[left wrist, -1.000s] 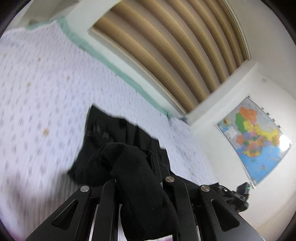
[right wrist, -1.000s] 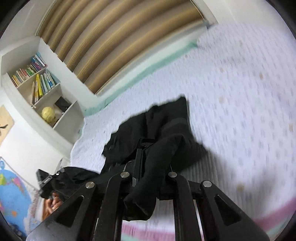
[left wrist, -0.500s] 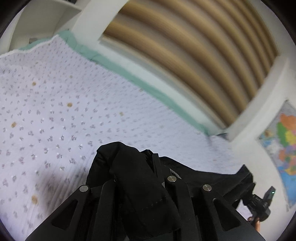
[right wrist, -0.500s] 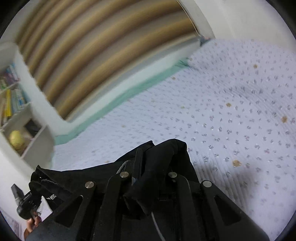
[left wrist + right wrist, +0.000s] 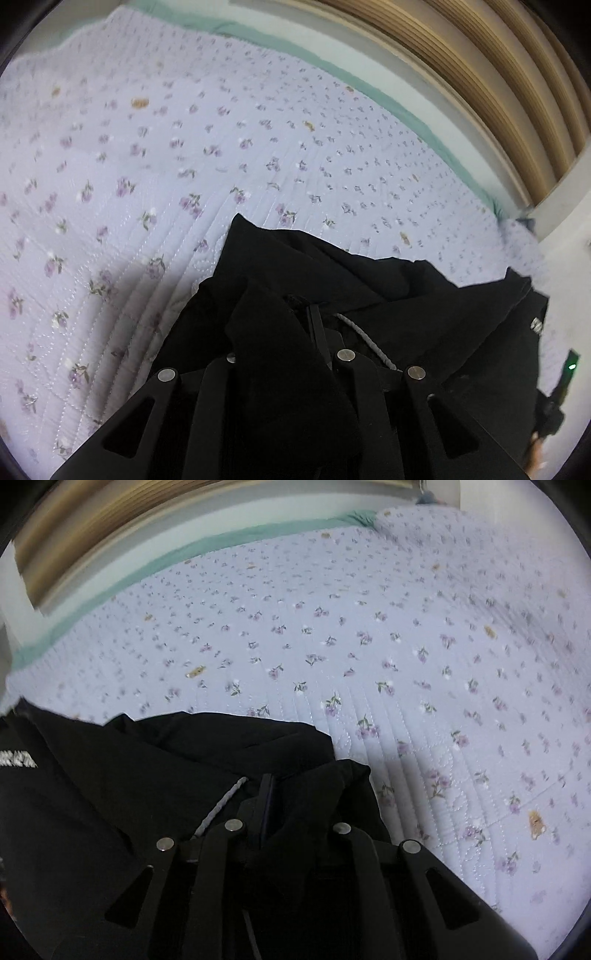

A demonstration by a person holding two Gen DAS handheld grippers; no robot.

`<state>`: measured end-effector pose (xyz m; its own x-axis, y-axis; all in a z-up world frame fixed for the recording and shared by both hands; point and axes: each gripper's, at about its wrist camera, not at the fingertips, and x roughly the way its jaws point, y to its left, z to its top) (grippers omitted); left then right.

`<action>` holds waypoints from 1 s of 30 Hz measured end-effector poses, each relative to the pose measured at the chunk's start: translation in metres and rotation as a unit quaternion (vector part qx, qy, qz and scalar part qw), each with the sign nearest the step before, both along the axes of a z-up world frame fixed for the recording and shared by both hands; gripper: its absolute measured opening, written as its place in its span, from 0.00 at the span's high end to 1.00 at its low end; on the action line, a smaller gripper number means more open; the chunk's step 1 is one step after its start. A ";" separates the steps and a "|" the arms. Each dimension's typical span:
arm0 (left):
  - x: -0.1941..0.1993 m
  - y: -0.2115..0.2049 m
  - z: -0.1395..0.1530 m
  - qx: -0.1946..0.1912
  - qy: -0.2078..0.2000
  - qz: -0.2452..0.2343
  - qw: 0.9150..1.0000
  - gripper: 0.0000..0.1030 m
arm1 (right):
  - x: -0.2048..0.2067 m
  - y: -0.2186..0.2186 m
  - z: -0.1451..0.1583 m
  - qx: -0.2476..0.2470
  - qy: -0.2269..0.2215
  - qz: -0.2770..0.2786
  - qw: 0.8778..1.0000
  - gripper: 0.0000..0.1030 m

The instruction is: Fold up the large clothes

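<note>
A large black garment [image 5: 388,291] with a grey drawstring lies on the lilac flowered bedspread [image 5: 147,166]. My left gripper [image 5: 291,332] is shut on a bunched edge of it, the cloth draped over the fingers. My right gripper [image 5: 291,805] is shut on another edge of the same black garment [image 5: 129,775], which stretches left between the two grippers. A white printed label [image 5: 16,759] shows at the far left of the right wrist view. The fingertips are hidden under the cloth in both views.
The bedspread [image 5: 406,646] runs far ahead to a green edge [image 5: 207,546] along the wall. Wooden slats [image 5: 498,74] rise behind the bed. A device with a green light [image 5: 567,373] shows at the right edge of the left wrist view.
Both grippers have dropped lower and tipped toward the bed with the garment still held. The garment is now spread wider between them and lies closer to the bedspread.
</note>
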<state>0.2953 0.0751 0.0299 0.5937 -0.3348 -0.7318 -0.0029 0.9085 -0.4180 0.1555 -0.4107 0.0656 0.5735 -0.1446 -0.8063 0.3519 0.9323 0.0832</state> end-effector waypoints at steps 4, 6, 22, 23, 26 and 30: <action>-0.005 0.002 0.000 -0.009 -0.016 0.002 1.000 0.82 | -0.009 0.006 -0.004 -0.021 -0.023 -0.003 1.000 0.87; -0.005 0.007 -0.001 -0.022 -0.018 -0.001 1.000 0.82 | -0.013 0.006 -0.002 -0.010 -0.030 -0.003 1.000 0.87; -0.085 0.080 0.115 -0.159 -0.120 -0.159 0.967 0.38 | -0.128 -0.016 0.094 0.039 -0.156 0.056 0.985 0.08; -0.089 0.088 0.120 -0.156 -0.130 -0.160 0.966 0.30 | -0.134 -0.016 0.100 0.026 -0.165 0.057 0.984 0.07; -0.086 0.100 0.121 -0.122 -0.145 -0.141 0.972 0.25 | -0.134 -0.014 0.110 -0.016 -0.161 0.076 0.984 0.07; -0.049 0.091 0.089 -0.060 -0.091 -0.122 0.987 0.25 | -0.105 -0.010 0.100 -0.037 -0.130 0.114 0.984 0.07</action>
<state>0.2463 0.1660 0.1186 0.6019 -0.5622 -0.5672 0.2945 0.8164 -0.4967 0.0502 -0.4205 0.1653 0.7828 -0.0408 -0.6209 0.1085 0.9915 0.0716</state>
